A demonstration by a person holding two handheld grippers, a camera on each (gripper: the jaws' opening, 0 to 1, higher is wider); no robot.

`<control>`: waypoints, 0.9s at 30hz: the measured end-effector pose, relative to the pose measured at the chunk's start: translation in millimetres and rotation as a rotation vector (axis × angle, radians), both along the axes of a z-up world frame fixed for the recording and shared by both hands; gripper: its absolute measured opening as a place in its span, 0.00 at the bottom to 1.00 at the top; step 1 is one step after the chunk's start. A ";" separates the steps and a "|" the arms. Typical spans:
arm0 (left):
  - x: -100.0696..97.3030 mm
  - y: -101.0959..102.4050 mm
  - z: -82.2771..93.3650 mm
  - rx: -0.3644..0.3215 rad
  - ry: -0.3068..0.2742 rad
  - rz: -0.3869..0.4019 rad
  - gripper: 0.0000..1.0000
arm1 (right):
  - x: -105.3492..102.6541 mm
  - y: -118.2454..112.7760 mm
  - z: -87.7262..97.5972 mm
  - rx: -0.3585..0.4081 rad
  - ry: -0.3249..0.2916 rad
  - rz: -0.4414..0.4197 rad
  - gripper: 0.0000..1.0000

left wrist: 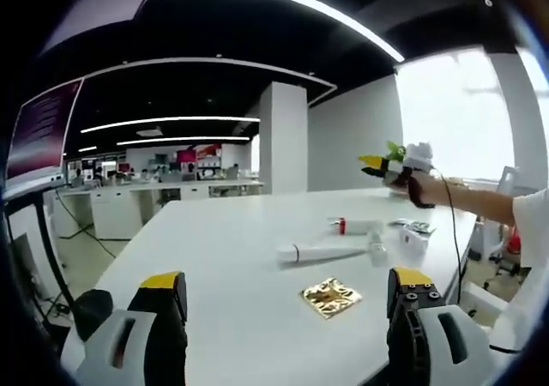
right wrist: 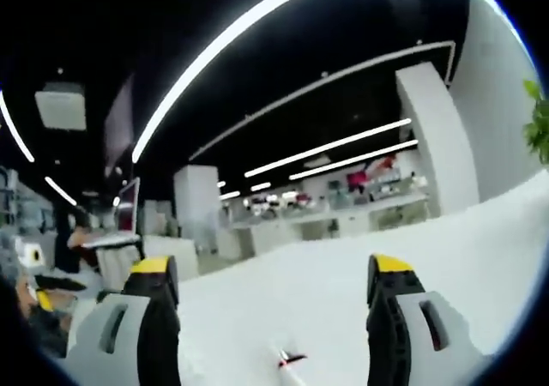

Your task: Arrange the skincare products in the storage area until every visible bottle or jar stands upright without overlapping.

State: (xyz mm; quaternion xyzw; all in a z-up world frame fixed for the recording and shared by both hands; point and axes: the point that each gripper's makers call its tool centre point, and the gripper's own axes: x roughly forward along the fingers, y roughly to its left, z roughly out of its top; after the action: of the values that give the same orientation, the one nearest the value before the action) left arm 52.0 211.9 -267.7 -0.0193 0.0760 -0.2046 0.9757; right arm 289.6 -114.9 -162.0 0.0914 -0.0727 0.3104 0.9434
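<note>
1. In the left gripper view, the left gripper (left wrist: 287, 296) hung over the near edge of the broad white table (left wrist: 214, 249), its yellow-tipped black jaws standing wide apart with nothing between them.
2. Between those jaws, nearer the right-hand one, lay a small square gold foil packet (left wrist: 330, 297), flat on the tabletop.
3. Farther out past the jaw tips, a long white tube (left wrist: 319, 251) lay on its side, its length running across the view.
4. Just beyond it, toward the right jaw's side, a second white tube with a red band (left wrist: 353, 226) also lay flat, not upright.
5. A small white bottle (left wrist: 378, 251) sat at the end of the long tube, touching or just beside it; whether it stood or lay I could not tell.
6. A little white box (left wrist: 413, 237) and a flat patterned sachet (left wrist: 417, 226) rested further to the right, near each other.
7. High on the right, the right gripper (left wrist: 374, 162) was held in the air above the table's far side by a person's outstretched arm (left wrist: 480, 202); whether its jaws were parted I could not tell from here.
8. In the right gripper view, the right gripper (right wrist: 273, 274) showed its own jaws set well apart, empty.
9. Low between those jaws, the tip of a white tube with a red mark (right wrist: 289, 360) peeked in on the table (right wrist: 446, 249).
</note>
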 end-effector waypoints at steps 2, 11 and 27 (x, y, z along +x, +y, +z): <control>0.4 -1.7 -0.3 0.001 0.000 -0.002 0.99 | 5.0 1.8 -1.4 -0.016 0.004 -0.005 0.86; 6.0 -14.1 -10.0 0.006 0.025 -0.034 0.99 | 23.7 31.4 -45.8 -0.208 0.089 0.048 0.87; 3.1 -12.5 -14.8 0.028 0.039 -0.042 0.99 | 22.3 71.4 -141.1 -0.647 0.451 0.265 1.00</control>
State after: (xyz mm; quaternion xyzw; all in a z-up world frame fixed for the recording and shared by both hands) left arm 55.1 199.4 -282.5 -0.0079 0.0982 -0.2237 0.9697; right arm 311.9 -43.6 -303.1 -0.1357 0.2496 0.4080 0.8676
